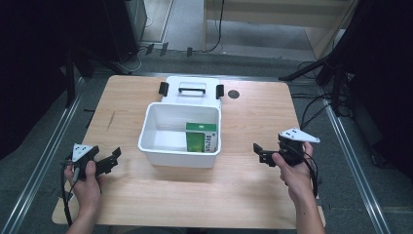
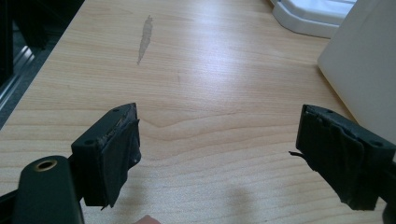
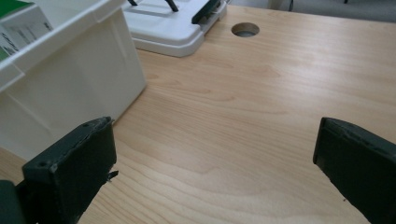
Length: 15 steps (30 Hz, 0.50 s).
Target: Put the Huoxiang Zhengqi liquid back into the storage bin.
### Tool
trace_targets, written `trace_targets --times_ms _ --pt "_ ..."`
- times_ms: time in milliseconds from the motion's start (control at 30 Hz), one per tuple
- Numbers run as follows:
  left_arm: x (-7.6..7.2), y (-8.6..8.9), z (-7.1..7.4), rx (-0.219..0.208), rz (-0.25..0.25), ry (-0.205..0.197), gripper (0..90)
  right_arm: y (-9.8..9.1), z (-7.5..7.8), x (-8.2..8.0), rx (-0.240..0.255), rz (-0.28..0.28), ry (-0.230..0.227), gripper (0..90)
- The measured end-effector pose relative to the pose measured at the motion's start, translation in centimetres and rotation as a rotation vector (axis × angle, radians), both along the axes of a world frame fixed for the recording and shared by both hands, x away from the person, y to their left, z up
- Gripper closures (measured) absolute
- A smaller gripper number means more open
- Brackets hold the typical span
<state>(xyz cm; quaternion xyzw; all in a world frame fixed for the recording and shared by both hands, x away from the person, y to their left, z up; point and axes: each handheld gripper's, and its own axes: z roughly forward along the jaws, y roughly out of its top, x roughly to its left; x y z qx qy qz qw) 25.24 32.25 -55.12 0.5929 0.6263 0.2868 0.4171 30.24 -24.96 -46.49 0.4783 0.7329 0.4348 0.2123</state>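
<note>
High view: the left claw (image 1: 111, 158) and the right claw (image 1: 259, 152) rest low over the light wooden table (image 1: 195, 195), one on each side of the open white rectangular plastic bin (image 1: 160, 151). Both claws are empty, jaws spread apart. The bin lies between them, touching neither. Inside it, toward the right claw, stands a green and white carton (image 1: 200, 137); its print is too small to read and its lower part is hidden by the bin wall. Beyond the bin, away from both claws, lies the flat white plastic lid with black latches (image 1: 192, 89); its near edge is covered by the bin.

Left gripper view: the left claw (image 2: 219, 154) stands wide open over bare table (image 2: 196, 74). The bin wall (image 2: 364, 70) is cut off at the picture's right edge, close to the jaw on that side. A grey streak (image 2: 145, 38) marks the wood ahead.

Right gripper view: the right claw (image 3: 215, 163) is open and empty. The bin (image 3: 70, 79) stands just beyond the left jaw; the carton (image 3: 18, 23) is cropped at the corner. The lid (image 3: 173, 23) and a round hole in the table (image 3: 245, 29) lie farther ahead.
</note>
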Motion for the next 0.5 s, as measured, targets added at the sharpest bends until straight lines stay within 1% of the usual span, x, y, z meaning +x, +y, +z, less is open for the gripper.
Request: trace_targets --times_ms 133,200,400,433,500 --pt "0.0 0.0 0.0 0.001 0.001 0.0 14.7 -1.6 -1.5 -0.8 0.021 -0.03 -0.001 0.0" --pt "0.0 0.0 0.0 0.001 0.002 -0.001 14.7 -2.3 -2.2 -1.2 0.015 -0.05 0.002 0.0" --pt "0.0 0.0 0.0 0.004 0.0 0.0 14.7 -4.4 -4.2 -2.3 0.026 -0.106 0.014 0.0" --pt "0.0 0.0 0.0 0.004 0.0 0.0 14.7 -4.7 -4.5 -2.5 0.024 -0.111 0.012 0.0" --pt "0.0 0.0 0.0 0.001 0.001 0.0 14.8 -5.2 -5.1 -2.8 0.001 -0.129 0.017 0.0"
